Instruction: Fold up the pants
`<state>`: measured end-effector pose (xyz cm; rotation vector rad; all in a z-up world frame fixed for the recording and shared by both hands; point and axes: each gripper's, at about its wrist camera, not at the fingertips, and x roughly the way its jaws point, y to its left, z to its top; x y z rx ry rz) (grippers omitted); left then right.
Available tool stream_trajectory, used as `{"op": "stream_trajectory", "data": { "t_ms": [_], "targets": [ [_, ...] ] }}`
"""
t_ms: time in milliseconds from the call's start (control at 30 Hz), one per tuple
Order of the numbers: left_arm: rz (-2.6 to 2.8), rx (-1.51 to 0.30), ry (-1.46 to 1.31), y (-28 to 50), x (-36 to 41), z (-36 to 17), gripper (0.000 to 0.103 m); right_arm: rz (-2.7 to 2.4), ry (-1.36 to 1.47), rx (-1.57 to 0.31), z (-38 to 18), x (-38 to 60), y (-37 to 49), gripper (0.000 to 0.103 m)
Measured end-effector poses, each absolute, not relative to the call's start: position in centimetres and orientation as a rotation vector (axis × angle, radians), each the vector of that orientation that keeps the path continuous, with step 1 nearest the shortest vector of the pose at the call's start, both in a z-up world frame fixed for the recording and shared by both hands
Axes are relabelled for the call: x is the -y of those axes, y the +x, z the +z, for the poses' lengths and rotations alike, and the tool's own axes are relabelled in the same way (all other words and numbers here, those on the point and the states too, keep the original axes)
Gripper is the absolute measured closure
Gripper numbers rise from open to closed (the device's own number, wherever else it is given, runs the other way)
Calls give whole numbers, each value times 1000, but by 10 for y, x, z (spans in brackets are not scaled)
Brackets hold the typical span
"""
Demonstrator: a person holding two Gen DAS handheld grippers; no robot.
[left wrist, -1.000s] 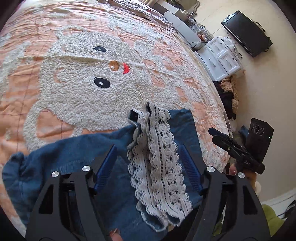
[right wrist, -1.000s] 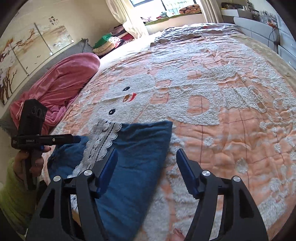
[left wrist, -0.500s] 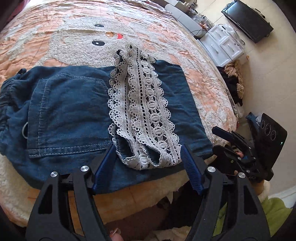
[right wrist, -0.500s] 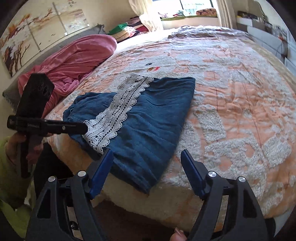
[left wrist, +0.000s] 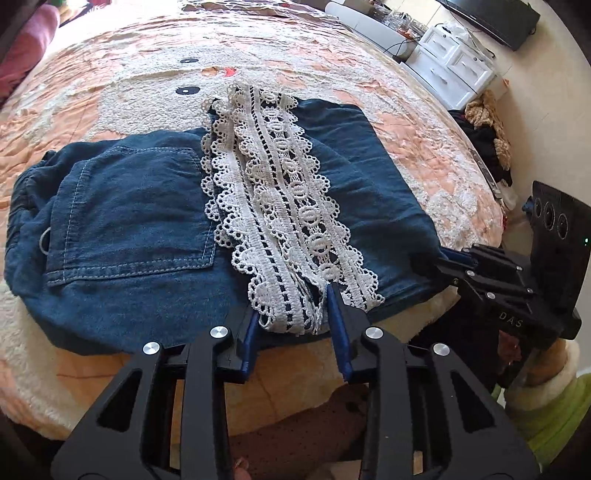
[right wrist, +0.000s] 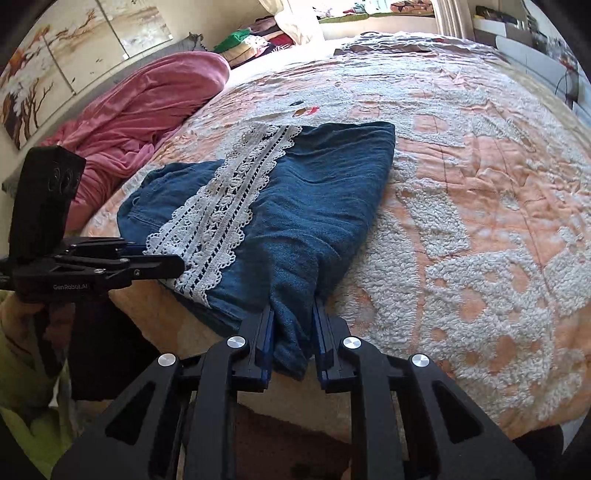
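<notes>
Blue denim pants (left wrist: 147, 206) with a white lace hem (left wrist: 288, 206) lie folded near the front edge of the bed. My left gripper (left wrist: 293, 314) is closing on the near end of the lace hem, which is bunched between its blue pads. In the right wrist view the pants (right wrist: 325, 199) run away from my right gripper (right wrist: 293, 332), whose jaws are closing on a gathered denim corner pinched between the pads. Each gripper shows in the other's view: the right gripper (left wrist: 439, 258) at the pants' right corner, the left gripper (right wrist: 177, 264) at the lace end.
A peach bedspread (left wrist: 110, 92) with a plush animal face covers the bed. A pink blanket (right wrist: 147, 110) is heaped at the far left. White drawers (left wrist: 454, 70), a TV (left wrist: 491, 18) and a clothes pile (left wrist: 487, 136) stand beside the bed. A green sleeve (left wrist: 546, 406) shows low right.
Both grippers pulled back to the near edge of the pants and went from wide open to closed, the left on the lace hem and the right on the denim corner.
</notes>
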<state>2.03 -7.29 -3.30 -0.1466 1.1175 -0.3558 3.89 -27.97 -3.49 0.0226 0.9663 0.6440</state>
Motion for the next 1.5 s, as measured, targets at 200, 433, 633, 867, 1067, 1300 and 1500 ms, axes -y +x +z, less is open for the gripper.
{"op": "stream_trajectory", "data": {
  "t_ms": [200, 433, 633, 867, 1067, 1300, 1500],
  "targets": [
    [-345, -1123, -149, 18, 67, -44, 76, 591, -139, -935, -46, 262, 29, 72],
    [-349, -1115, -161, 18, 64, -46, 76, 602, -74, -951, -41, 276, 29, 52],
    [-346, -1091, -162, 13, 62, -38, 70, 596, -44, -848, -14, 290, 20, 47],
    [-314, -1056, -165, 7, 49, -23, 68, 645, -56, -796, 3, 273, 27, 47],
    [-299, -961, -182, 3, 39, 3, 55, 663, -64, -798, 1, 267, 27, 48],
    [-407, -936, -123, 16, 79, 5, 54, 655, -80, -825, -9, 267, 28, 91],
    [-390, -1040, -18, 26, 97, -36, 59, 608, -80, -923, -37, 274, 38, 91]
  ]
}}
